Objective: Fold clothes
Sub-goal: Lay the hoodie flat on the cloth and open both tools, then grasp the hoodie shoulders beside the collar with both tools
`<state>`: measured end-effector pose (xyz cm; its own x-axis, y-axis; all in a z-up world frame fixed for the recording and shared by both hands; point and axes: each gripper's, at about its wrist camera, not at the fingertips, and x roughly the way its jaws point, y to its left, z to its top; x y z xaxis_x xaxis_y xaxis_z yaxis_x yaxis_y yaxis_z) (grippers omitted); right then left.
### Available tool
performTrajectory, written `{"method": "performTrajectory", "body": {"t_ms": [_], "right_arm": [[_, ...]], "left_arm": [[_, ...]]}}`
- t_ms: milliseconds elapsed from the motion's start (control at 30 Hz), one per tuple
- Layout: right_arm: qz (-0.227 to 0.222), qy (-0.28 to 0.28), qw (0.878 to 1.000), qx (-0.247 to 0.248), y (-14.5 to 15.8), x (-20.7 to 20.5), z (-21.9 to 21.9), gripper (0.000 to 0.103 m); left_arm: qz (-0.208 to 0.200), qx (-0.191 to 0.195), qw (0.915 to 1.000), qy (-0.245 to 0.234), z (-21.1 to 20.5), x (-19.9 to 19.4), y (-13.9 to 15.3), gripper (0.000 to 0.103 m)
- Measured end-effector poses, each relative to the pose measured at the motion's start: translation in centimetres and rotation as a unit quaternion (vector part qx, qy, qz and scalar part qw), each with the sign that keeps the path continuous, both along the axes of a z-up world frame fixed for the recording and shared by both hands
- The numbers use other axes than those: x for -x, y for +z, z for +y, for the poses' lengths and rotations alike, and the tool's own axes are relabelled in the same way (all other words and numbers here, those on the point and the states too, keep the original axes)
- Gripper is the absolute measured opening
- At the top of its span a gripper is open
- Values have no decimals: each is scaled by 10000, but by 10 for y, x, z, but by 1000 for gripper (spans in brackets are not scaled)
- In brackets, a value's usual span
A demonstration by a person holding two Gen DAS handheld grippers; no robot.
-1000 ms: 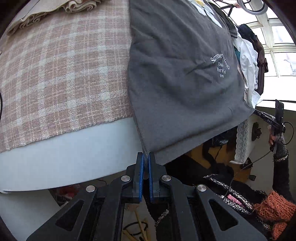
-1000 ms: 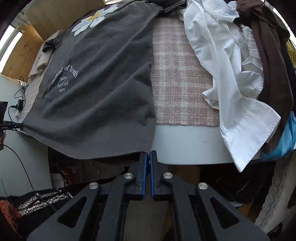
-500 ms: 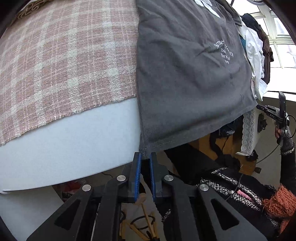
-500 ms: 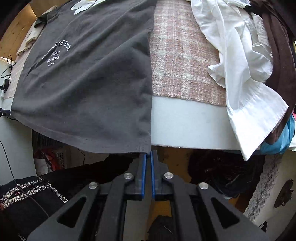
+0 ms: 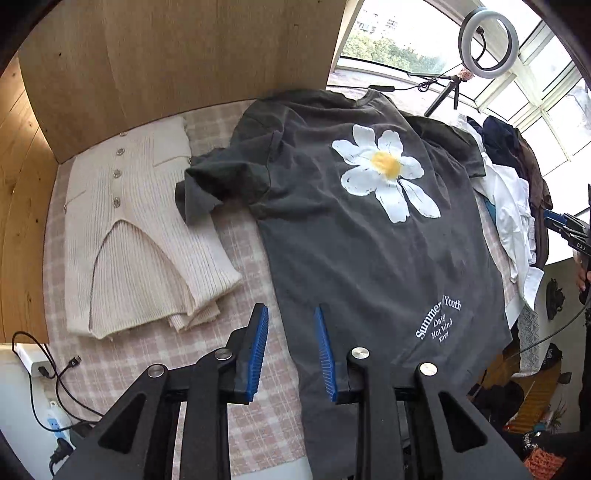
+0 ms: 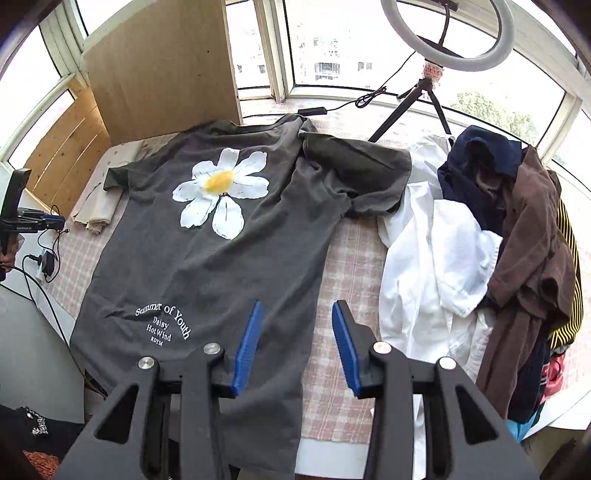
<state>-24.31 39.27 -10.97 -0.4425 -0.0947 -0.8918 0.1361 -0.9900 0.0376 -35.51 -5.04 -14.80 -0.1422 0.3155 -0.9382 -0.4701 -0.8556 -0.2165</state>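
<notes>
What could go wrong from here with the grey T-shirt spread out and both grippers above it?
1. The grey T-shirt has its hem hanging over the table edge, so it may slide off now that the left gripper and the right gripper are opening with nothing held.
2. Its right sleeve lies bunched against the white shirt; a fold could snag it.
3. The left sleeve overlaps the cream knit.

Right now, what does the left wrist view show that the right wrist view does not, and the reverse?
Only the left wrist view shows the cream ribbed cardigan laid out whole with its buttons, beside the shirt. Only the right wrist view shows the full pile of unfolded clothes, including a brown garment and a striped one. Both show the grey daisy T-shirt spread flat on the checked cloth, the ring light, and open jaws with nothing pressed between them.
</notes>
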Motion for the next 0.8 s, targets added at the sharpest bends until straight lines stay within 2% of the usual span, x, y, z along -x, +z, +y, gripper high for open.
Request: {"method": "performTrajectory", "body": {"t_ms": [100,267,400,500,567,600,633,700,800], "right_arm": [[101,99,9994,-321,-16,66,9,41],[-38,488,9985,-232,-52,154,13,41],[-91,796,9964,-268,-78,205,5,41],[-115,995,9948,-185,-92,230,-4,41],[-93,1169,9926,-311,-99,239,-13,41],[-81,1256,9913,-374,-102,244,-18,41],[-89,1327,9902,-426,-105,248,-23,41],[-97,1443,9883,-487,-108,254,-30,41],[-72,1564,9858,-613,-109,262,-37,41]], "left_arm": [[214,62,9994,268,33,61,-2,31],[361,574,9975,178,102,131,-35,32],[125,503,9983,259,129,166,-68,32],[200,897,9957,140,148,181,-90,32],[232,989,9948,67,154,188,-99,32],[287,1058,9940,46,155,191,-102,30],[330,1047,9940,14,155,192,-102,19],[370,923,9950,-29,153,196,-101,8],[361,733,9967,-45,146,199,-96,5]]}}
